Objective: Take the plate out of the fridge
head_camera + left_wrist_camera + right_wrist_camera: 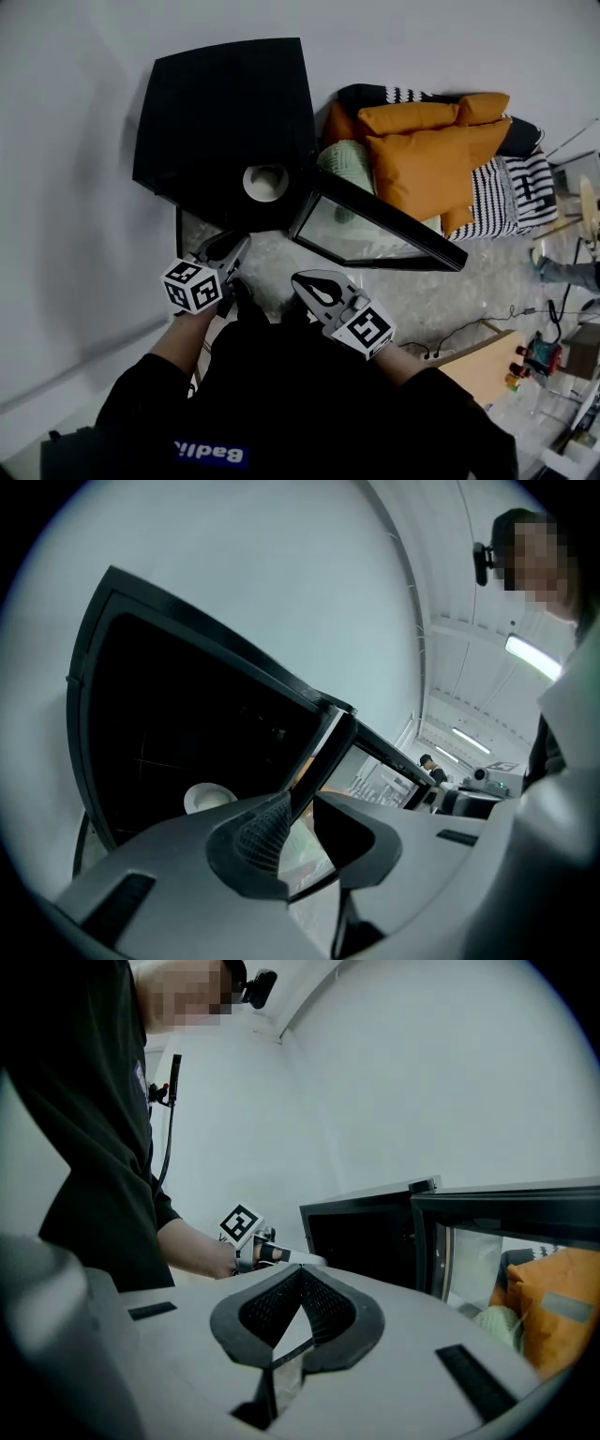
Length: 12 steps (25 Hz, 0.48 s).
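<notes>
While the black fridge stands against the pale wall with its front open toward you, its glass door is swung wide to your right, with its far edge near the sofa piled with orange cushions. The white plate sits low inside the fridge, close to the hinge side; the rest of the interior is too dark to read. Bare floor lies between you and the opening. Your left gripper hangs just in front of that opening, short of the plate, its jaws spread with nothing pinched. Your right gripper is beside it, nearer the door's lower edge, jaws pressed together and empty.
</notes>
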{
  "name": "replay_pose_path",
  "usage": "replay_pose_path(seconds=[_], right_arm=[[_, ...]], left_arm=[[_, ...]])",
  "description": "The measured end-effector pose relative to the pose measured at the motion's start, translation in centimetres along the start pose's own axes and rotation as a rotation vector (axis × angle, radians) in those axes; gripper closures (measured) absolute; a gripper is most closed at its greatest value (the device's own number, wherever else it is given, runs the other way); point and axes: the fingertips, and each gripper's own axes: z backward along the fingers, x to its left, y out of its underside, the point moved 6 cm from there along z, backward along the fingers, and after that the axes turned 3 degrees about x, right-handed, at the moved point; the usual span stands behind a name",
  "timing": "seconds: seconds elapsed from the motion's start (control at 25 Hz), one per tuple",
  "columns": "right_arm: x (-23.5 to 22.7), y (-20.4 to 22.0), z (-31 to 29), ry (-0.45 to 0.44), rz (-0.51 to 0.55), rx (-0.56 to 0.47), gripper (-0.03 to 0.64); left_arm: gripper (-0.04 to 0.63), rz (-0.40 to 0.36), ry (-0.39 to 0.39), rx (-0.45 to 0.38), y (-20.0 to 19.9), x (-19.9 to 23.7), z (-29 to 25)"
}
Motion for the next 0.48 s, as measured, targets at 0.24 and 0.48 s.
replay_pose_path(seconds=[0.24, 0.48], right_arm=[[-0.3, 0.1, -0.1, 0.072, -0.026, 0.037, 0.609], [-0.5, 0.4, 0.0, 0.111, -0.029, 0.062, 0.609]], left_arm=[[0.500, 0.196, 0.064, -0.049, 0.7, 5.4, -2.5], [0.495, 0.218, 0.042, -0.050, 1.2, 9.0, -5.3]])
